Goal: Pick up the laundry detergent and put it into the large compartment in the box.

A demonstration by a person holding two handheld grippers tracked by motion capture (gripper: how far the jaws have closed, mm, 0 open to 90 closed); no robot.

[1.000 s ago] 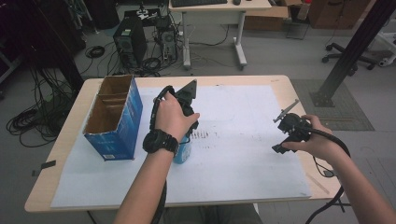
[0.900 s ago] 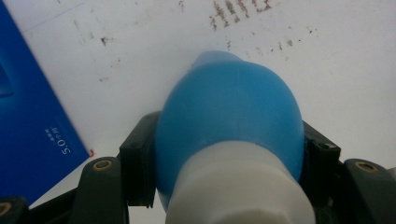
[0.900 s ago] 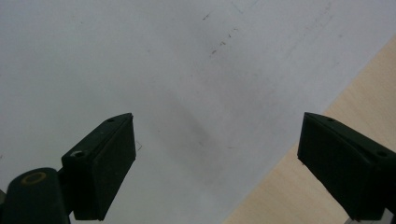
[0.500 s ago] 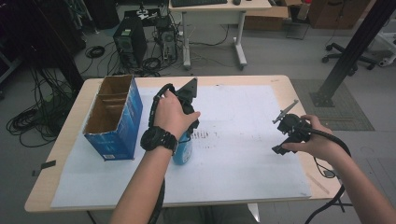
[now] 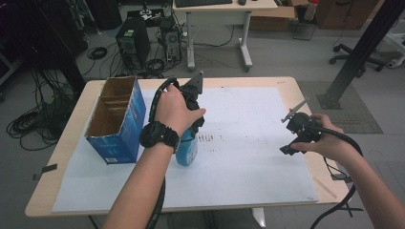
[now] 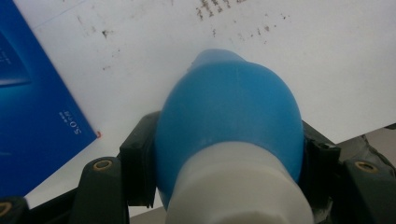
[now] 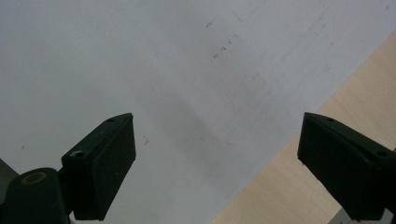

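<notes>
while the left hand (image 5: pixel 177 110) arches downward at frame centre-left, its tongs (image 6: pixel 224 154) clamp a blue egg-shaped plastic bottle (image 6: pixel 229 116) beside the blue cardboard box (image 5: pixel 117 119); right tongs (image 7: pixel 217 163) gape wide, low over the tabletop (image 7: pixel 299 177).

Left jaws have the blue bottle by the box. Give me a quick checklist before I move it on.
1. Left gripper shut on the blue bottle: ok.
2. Bottle seated evenly between both jaws: ok.
3. Bottle off the white paper: cannot tell.
4. Blue cardboard box open at the top: ok.
5. Box compartments free of contents: cannot tell.
6. Right gripper open, holding nothing, apart from the bottle: ok.
</notes>
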